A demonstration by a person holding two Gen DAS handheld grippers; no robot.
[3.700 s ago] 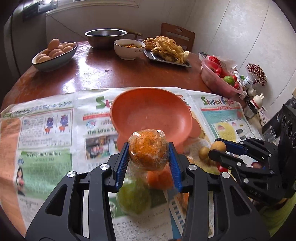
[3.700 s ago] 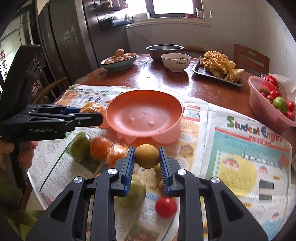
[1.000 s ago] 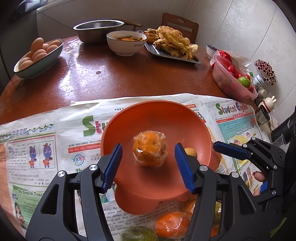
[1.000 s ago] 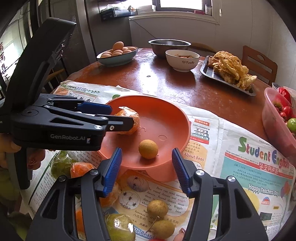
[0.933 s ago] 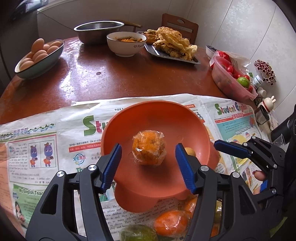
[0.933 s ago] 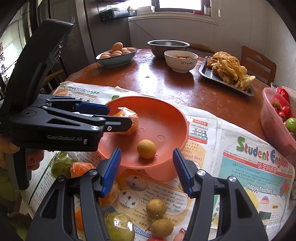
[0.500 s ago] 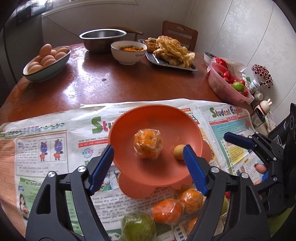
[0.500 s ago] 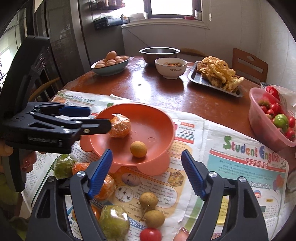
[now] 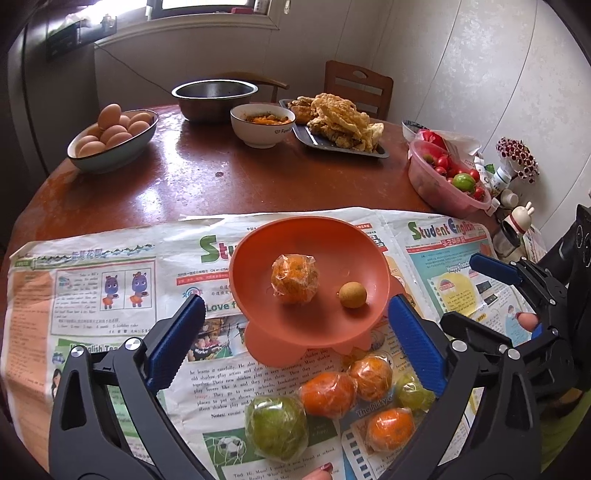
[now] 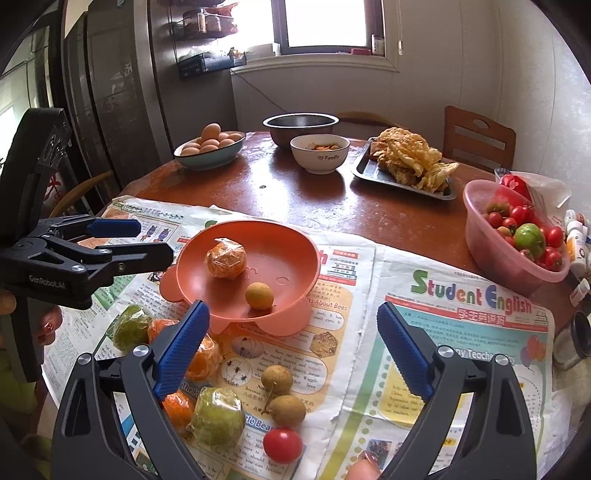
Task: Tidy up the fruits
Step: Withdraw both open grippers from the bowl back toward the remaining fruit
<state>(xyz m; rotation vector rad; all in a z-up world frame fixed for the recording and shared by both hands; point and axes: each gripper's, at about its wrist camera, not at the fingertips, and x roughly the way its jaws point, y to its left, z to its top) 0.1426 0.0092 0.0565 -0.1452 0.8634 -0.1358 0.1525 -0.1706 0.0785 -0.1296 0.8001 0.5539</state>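
A round, glossy reddish-brown table [image 10: 295, 206] fills the room's near part. At its far right stands a wooden chair [image 10: 479, 138] against a pale panelled wall [image 10: 535, 92]. A bright window [image 10: 328, 24] in the far wall lets in daylight. Dark tall cabinets [image 10: 110, 103] line the left, carrying a small wall shelf [image 10: 207, 61].

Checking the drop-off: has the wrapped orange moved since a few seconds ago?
Yes. The wrapped orange went from the left gripper into the orange bowl.

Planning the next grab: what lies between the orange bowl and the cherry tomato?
In the right wrist view, two longans on newspaper lie between the bowl and tomato.
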